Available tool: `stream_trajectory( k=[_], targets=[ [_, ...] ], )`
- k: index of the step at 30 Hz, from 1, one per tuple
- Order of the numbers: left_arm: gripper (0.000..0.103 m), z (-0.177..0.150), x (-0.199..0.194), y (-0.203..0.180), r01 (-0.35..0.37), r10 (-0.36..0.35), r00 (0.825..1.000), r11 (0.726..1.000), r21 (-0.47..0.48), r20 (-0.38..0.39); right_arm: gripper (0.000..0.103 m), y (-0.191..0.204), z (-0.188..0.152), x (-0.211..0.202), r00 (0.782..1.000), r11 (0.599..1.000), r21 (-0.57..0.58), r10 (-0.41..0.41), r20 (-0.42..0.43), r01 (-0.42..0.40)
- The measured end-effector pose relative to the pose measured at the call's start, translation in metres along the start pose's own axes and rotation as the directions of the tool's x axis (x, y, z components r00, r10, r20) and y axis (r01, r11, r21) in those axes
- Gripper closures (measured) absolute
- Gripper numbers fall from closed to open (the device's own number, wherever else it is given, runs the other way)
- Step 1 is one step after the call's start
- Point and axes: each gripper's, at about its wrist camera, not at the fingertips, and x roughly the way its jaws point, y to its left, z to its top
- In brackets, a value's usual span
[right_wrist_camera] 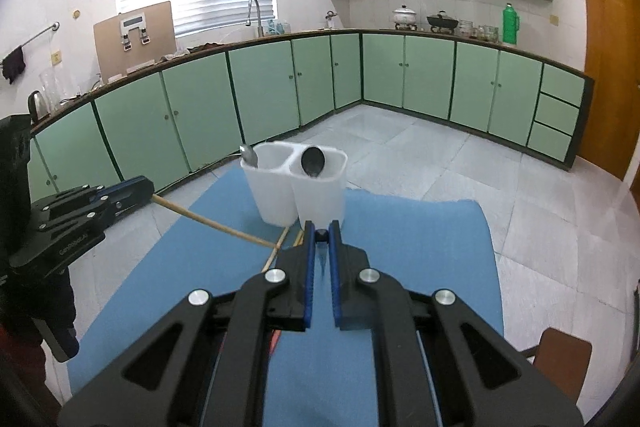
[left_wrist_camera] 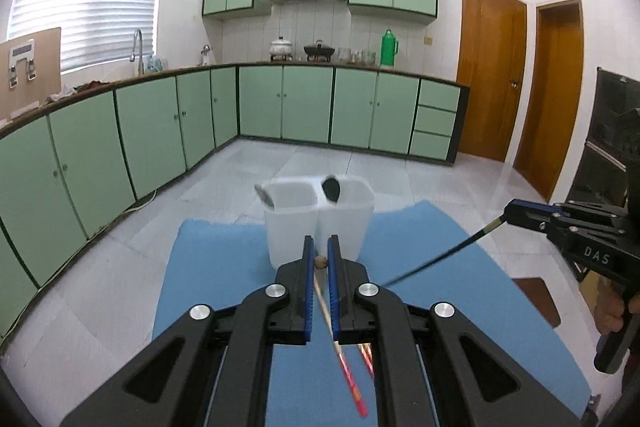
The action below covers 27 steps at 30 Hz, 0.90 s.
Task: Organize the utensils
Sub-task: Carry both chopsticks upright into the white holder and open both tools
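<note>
A white two-compartment utensil holder (left_wrist_camera: 320, 223) (right_wrist_camera: 298, 187) stands at the far end of a blue mat (left_wrist_camera: 224, 267) (right_wrist_camera: 420, 247). A metal spoon (right_wrist_camera: 249, 155) leans in its left compartment and a black spoon (right_wrist_camera: 313, 161) in its right one. My left gripper (left_wrist_camera: 321, 251) is shut on a wooden chopstick with a red end (left_wrist_camera: 340, 347), also seen in the right wrist view (right_wrist_camera: 208, 223). My right gripper (right_wrist_camera: 321, 233) is shut on a black chopstick (left_wrist_camera: 440, 255), raised above the mat. Another wooden chopstick (right_wrist_camera: 276, 247) lies on the mat.
Green kitchen cabinets (left_wrist_camera: 160, 131) run along the left and back walls. Wooden doors (left_wrist_camera: 492, 75) stand at the right. A brown chair seat (right_wrist_camera: 564, 351) is by the mat's right edge. The floor is pale tile.
</note>
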Motion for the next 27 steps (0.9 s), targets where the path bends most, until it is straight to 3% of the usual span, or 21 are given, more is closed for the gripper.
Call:
stream_trajectory(
  k=[8, 18, 21, 27],
  targets=[
    [0.097, 0.037, 0.015, 0.01, 0.038, -0.037, 0.998, 0.999, -0.022, 0.042, 0.097, -0.006, 0.052, 0.019, 0.999, 0.999, -0.009, 0.051, -0.009, -0.051],
    [0.097, 0.085, -0.001, 0.005, 0.047, -0.053, 0.987, 0.998, 0.047, 0.15, 0.097, 0.002, 0.121, 0.003, 0.99, 0.991, -0.076, 0.116, 0.086, -0.109],
    [0.097, 0.106, -0.008, 0.004, 0.038, -0.05, 0.977, 0.997, 0.06, 0.208, 0.097, 0.0, 0.146, -0.003, 0.982, 0.989, -0.078, 0.134, 0.132, -0.125],
    [0.097, 0.143, -0.015, 0.003, 0.0, -0.023, 0.943, 0.998, 0.069, 0.331, 0.097, -0.006, 0.182, 0.0, 0.974, 0.993, -0.095, 0.094, 0.207, -0.076]
  ],
)
